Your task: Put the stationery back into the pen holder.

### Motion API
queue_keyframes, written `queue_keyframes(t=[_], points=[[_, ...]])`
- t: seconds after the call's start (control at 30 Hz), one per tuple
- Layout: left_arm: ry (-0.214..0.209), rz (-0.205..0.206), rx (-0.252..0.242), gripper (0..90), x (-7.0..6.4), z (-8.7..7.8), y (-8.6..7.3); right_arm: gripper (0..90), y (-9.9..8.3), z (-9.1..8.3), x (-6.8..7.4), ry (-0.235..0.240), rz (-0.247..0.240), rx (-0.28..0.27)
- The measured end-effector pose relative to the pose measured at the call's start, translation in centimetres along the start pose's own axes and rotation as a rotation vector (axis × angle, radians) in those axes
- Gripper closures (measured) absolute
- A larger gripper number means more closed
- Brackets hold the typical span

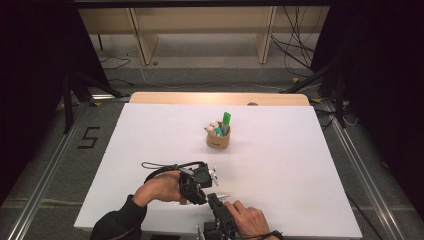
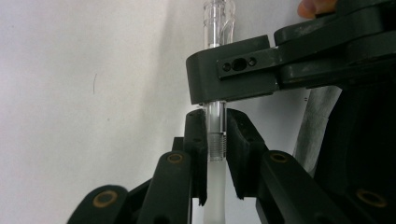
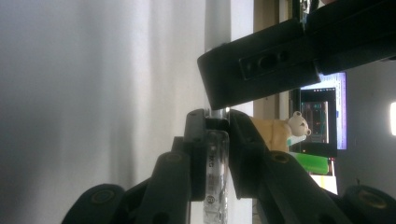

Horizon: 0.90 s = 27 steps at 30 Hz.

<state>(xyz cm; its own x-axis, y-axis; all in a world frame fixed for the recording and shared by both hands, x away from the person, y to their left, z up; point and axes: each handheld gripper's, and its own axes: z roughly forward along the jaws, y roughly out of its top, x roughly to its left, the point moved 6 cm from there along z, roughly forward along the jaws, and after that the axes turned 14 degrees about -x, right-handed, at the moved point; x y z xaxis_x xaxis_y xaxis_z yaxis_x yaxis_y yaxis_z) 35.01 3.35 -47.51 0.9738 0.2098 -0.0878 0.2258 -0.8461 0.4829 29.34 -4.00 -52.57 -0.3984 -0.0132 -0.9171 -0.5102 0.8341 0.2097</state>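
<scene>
A clear plastic pen (image 2: 217, 28) lies level just above the white table, held from both sides. My left gripper (image 2: 216, 126) is shut on its threaded, frosted section. My right gripper (image 3: 217, 123) is shut on the clear barrel (image 3: 215, 177) a short way along. In each gripper view the other gripper's jaw crosses the pen just beyond my own jaws. In the high view the two grippers (image 1: 200, 192) (image 1: 215, 201) meet near the table's front edge, and the pen's tip (image 1: 222, 196) pokes out to the right.
A small tan cup (image 1: 218, 140) stands at the table's middle, holding a green marker (image 1: 226, 120) and a white bear figure (image 1: 214, 127). The white tabletop (image 1: 280, 165) spreads wide around it. Cables and stands lie on the floor beyond the table.
</scene>
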Motion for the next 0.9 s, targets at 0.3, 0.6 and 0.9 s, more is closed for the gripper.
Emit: queue_keyframes(t=[0.3,0.6,0.9], points=[[0.007,-0.005,0.011,55.7,0.3,-0.4,-0.6,79.9,-0.1,-0.2,0.0,0.017,0.006,0.002],[0.049,-0.009,0.0,40.2,1.0,-1.9,-1.7,79.9,-1.4,-0.4,-0.2,0.017,0.013,0.019],[0.093,-0.02,-0.058,33.8,1.7,-3.2,-3.2,79.9,-2.8,-0.8,-1.1,-0.001,0.08,0.024]])
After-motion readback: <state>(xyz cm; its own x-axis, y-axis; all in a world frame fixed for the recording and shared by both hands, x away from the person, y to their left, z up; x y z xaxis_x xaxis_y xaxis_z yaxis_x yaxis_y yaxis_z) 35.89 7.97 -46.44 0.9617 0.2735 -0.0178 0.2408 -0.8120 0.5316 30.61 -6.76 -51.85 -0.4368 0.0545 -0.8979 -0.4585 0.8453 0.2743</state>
